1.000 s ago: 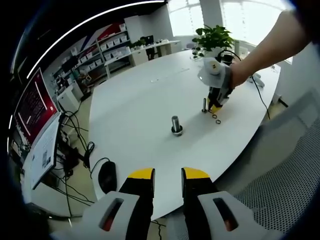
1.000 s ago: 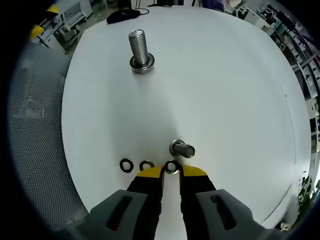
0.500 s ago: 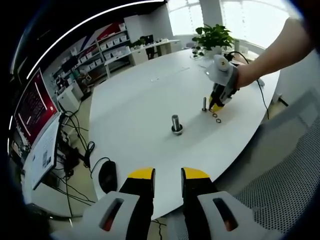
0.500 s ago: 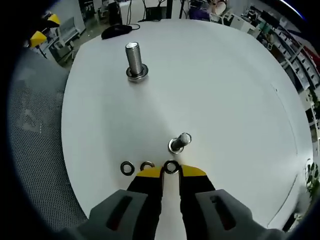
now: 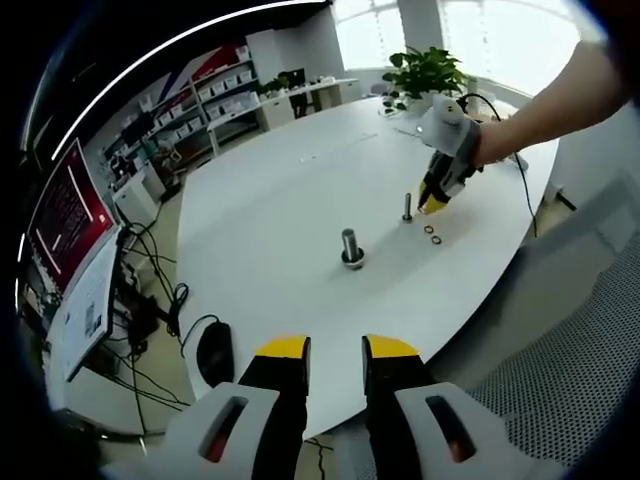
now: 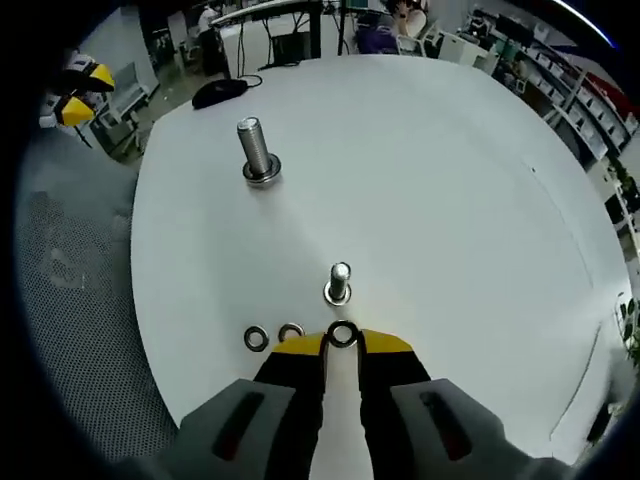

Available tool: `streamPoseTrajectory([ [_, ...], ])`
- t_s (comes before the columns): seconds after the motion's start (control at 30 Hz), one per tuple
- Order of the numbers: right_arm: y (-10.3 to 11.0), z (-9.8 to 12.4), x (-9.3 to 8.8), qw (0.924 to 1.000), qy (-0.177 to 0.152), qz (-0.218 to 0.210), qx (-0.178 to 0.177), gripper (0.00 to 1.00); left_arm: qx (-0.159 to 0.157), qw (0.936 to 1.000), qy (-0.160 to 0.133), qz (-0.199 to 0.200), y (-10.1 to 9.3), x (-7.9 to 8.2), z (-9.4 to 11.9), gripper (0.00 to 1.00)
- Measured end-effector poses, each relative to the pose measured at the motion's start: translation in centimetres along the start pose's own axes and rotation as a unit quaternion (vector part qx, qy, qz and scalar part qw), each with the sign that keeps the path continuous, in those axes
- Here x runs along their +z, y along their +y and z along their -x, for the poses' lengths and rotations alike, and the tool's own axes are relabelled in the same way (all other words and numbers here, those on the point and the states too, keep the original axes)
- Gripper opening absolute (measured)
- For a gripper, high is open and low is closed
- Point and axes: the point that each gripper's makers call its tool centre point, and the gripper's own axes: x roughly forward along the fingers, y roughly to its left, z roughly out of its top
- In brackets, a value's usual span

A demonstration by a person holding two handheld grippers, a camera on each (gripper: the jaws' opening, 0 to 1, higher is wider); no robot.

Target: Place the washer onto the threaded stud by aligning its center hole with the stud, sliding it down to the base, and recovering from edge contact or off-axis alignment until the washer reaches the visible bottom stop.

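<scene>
My right gripper (image 6: 342, 343) is shut on a small metal washer (image 6: 342, 333), held edge to edge between the yellow tips. Just beyond the tips a short threaded stud (image 6: 339, 283) stands upright on the white table (image 6: 450, 200). A taller stud (image 6: 256, 150) with a washer at its base stands farther off. In the left gripper view, the right gripper (image 5: 437, 200) hangs just right of the short stud (image 5: 407, 208), with the tall stud (image 5: 351, 248) nearer me. My left gripper (image 5: 337, 350) is open and holds nothing, off the table's near edge.
Two loose washers (image 6: 256, 339) (image 6: 291, 331) lie on the table left of my right tips. A black mouse (image 5: 214, 352) sits near the table edge. A potted plant (image 5: 428, 75) stands at the far end, and a mesh chair (image 5: 560, 390) is at the right.
The right gripper has risen a little off the table with the washer in it and tilted, so the short stud now looks upright ahead. The left gripper has not moved.
</scene>
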Motion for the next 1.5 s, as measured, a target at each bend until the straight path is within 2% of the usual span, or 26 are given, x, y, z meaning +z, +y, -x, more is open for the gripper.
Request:
streamPoseTrajectory([
  [0.37,-0.3,1.8,2.3,0.9993,-0.036,0.006,-0.008,0.14,0.001,1.0,-0.002,0.001,0.1,0.1,0.0,0.18],
  [0.47,-0.4,2.0,2.9,0.9985,-0.052,-0.015,-0.006,0.14,0.0,1.0,-0.002,-0.001,0.0,0.1,0.0,0.18],
  [0.77,-0.6,2.2,2.3,0.9989,-0.045,-0.008,-0.014,0.14,0.003,1.0,-0.002,-0.002,0.0,0.1,0.1,0.18],
  [0.97,-0.3,3.1,3.6,0.9981,-0.061,0.005,-0.014,0.14,0.003,1.0,-0.003,-0.001,0.0,0.1,0.1,0.18],
  [1.07,0.0,2.8,3.9,0.9979,-0.06,0.022,-0.014,0.14,0.003,1.0,-0.002,-0.001,0.0,0.1,0.1,0.18],
  [1.5,0.1,2.1,3.7,0.9986,-0.048,0.021,-0.008,0.14,0.005,1.0,-0.002,-0.001,0.1,0.0,0.1,0.18],
])
